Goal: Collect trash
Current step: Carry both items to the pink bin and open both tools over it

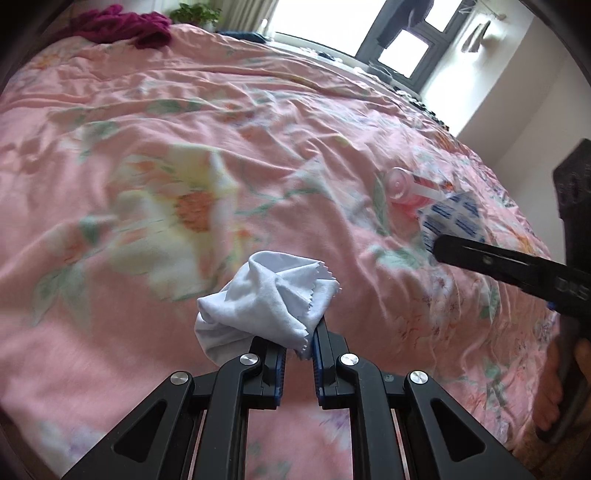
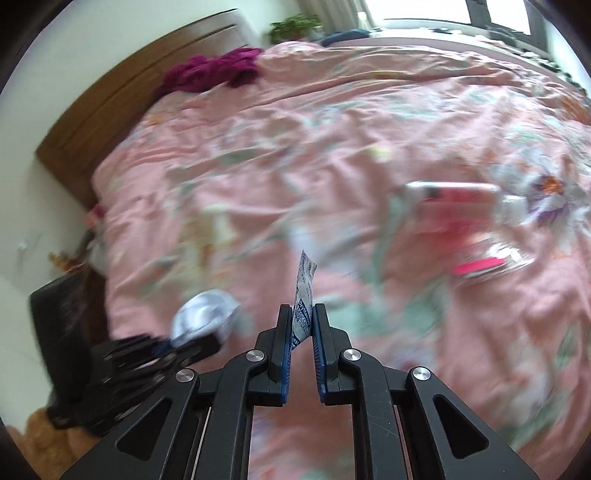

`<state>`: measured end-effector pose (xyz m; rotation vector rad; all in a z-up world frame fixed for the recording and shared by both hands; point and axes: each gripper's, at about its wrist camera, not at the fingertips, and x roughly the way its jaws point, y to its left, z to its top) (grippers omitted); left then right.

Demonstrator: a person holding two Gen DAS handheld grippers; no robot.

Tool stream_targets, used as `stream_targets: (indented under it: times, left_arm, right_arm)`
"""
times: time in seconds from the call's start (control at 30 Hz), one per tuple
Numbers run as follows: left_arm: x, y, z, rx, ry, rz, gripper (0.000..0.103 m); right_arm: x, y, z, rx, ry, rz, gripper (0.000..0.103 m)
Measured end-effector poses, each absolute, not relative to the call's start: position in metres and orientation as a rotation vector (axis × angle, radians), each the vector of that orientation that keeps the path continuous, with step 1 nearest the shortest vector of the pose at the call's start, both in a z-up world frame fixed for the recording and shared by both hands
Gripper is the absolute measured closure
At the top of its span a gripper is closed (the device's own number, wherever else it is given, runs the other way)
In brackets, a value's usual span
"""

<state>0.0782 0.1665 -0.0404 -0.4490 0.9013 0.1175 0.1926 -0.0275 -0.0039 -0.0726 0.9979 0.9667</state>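
Observation:
My left gripper [image 1: 297,345] is shut on a crumpled white cloth [image 1: 266,306], held just above the pink floral bedspread [image 1: 184,129]. My right gripper [image 2: 302,326] is shut on a small white sachet with blue print [image 2: 303,295], which stands upright between the pads. In the left wrist view the right gripper [image 1: 437,249] reaches in from the right with the sachet [image 1: 452,218] at its tip. A pink bottle with a clear cap [image 1: 410,188] lies on the bedspread beyond it. The right wrist view shows the bottle [image 2: 458,199] blurred, and the left gripper [image 2: 207,341] with the cloth [image 2: 205,317] at lower left.
A bright pink flat item in clear wrap [image 2: 484,266] lies near the bottle. A crumpled magenta garment [image 1: 122,26] sits at the bed's far end by a wooden headboard [image 2: 122,85]. A potted plant [image 2: 293,26] and a window [image 1: 402,48] are behind. A hand [image 1: 565,384] grips the right tool.

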Motion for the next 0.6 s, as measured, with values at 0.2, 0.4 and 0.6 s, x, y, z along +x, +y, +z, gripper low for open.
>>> stream_targets:
  times: [0.2, 0.4, 0.6]
  left_arm:
    - [0.015, 0.187, -0.026, -0.467, 0.872, 0.245, 0.090]
    - [-0.054, 0.210, -0.013, -0.499, 0.814, 0.356, 0.090]
    - [-0.132, 0.229, -0.011, -0.523, 0.809, 0.491, 0.090]
  right_arm:
    - [0.129, 0.004, 0.014, -0.113, 0.982, 1.116, 0.091]
    - [0.074, 0.032, 0.024, -0.146, 0.985, 1.233, 0.091]
    - [0.010, 0.069, 0.032, -0.222, 1.002, 1.394, 0.091]
